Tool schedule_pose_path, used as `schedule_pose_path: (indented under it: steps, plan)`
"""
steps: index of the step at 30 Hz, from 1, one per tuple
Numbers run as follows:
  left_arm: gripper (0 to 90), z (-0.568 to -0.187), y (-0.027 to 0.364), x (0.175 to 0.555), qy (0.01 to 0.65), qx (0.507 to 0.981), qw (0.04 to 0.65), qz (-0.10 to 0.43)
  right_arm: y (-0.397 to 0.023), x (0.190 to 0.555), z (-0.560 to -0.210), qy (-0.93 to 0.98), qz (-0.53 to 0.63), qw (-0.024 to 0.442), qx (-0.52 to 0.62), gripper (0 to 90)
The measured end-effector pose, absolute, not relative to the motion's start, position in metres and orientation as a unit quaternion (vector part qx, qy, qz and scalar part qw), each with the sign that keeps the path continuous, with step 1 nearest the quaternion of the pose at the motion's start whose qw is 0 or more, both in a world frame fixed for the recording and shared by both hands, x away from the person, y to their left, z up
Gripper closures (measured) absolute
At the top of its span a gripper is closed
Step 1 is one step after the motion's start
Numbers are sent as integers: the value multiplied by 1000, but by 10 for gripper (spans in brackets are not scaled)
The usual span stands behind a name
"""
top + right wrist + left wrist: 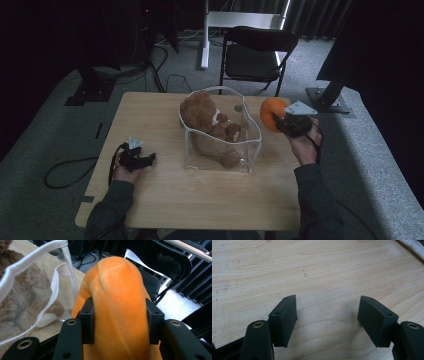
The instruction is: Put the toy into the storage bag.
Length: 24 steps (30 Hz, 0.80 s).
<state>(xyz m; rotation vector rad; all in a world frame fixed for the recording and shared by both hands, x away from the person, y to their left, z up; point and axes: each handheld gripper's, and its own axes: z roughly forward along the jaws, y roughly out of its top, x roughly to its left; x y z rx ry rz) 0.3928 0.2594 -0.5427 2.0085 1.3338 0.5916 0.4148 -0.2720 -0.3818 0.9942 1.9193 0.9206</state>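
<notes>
A: So, what is taking up the most room?

B: The wooden table (165, 200) is filling the middle of the high view, and a clear bag (248, 150) with white trim is standing open at its centre, just right of the middle.

A: And inside the bag?

B: A brown teddy bear (205, 120) is lying in it, its head poking above the far rim. In the right gripper view its fur is showing through the bag wall (30, 302) at the left.

A: Where is the orange thing sitting?

B: The orange plush pumpkin (270, 113) is hanging just beside the bag's right wall, near the table's far right corner. The right gripper (281, 121) is clamping it, one pad pressing into each side of the pumpkin (120, 302), jaws about half spread.

A: And the other claw?

B: The left gripper (150, 159) is resting low over the table's near left part, well apart from the bag. Its jaws are standing wide, nothing between the pads (284, 320), just bare wood (317, 272).
</notes>
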Motion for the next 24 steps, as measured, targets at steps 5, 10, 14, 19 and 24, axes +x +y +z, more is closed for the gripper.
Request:
schedule_pose_path:
  steps: [5, 10, 14, 19, 24]
  plan:
    - [325, -543, 259, 393, 508, 765, 324, 226, -269, 413, -376, 756, 362, 386, 385, 536]
    - [325, -543, 259, 393, 508, 765, 324, 226, -267, 413, -372, 758, 361, 388, 380, 535]
    - [325, -543, 259, 393, 508, 765, 324, 226, -266, 410, -368, 758, 361, 392, 375, 535]
    - [325, -543, 259, 393, 508, 766, 323, 225, -263, 406, -361, 758, 363, 398, 367, 535]
    - [325, -543, 259, 393, 508, 765, 324, 225, -258, 402, -352, 761, 365, 401, 356, 533]
